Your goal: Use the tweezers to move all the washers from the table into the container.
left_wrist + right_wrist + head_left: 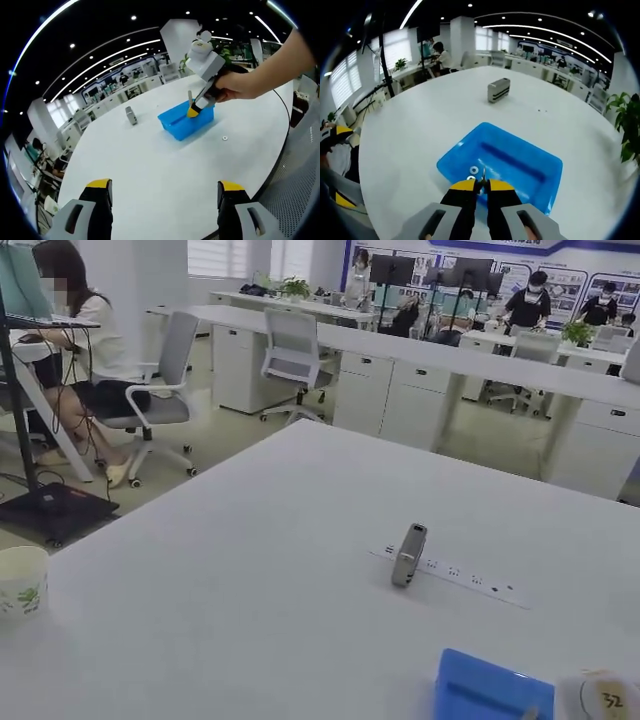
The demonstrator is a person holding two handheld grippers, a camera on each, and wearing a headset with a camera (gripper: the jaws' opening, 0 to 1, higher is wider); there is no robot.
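The blue container (520,165) sits on the white table (410,135), with two washers (473,170) inside near its close wall. My right gripper (480,186) is shut on the thin metal tweezers (483,174), whose tips hang over those washers. In the left gripper view a hand holds the right gripper (193,111) above the blue container (175,125), and one washer (225,135) lies on the table just beside it. My left gripper (165,192) stands open over bare table, well short of the container. A corner of the container (490,690) shows at the head view's bottom edge.
A small grey metal box (408,553) stands by a flush socket strip (470,580) mid-table. A paper cup (20,580) is at the table's left edge. Office chairs, desks and seated people lie beyond the table.
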